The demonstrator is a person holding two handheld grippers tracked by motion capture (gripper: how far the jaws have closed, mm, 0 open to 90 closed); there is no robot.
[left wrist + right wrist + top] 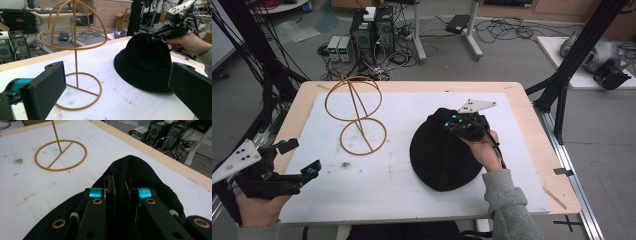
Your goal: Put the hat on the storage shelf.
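Right gripper (119, 191): fingers (110, 192) nearly together, pinching a raised fold of black cloth between them.
Hat (140, 173): black fabric, lying on the table, crown pulled up into a ridge at the fingers.
Hat stand (60, 155): yellow wire ring base with a crossbar and an upright rod, well apart from the hat.
Table (25, 190): white top, scuffed, wooden edge.
Floor: computer towers (160, 131) and cables beyond the table.
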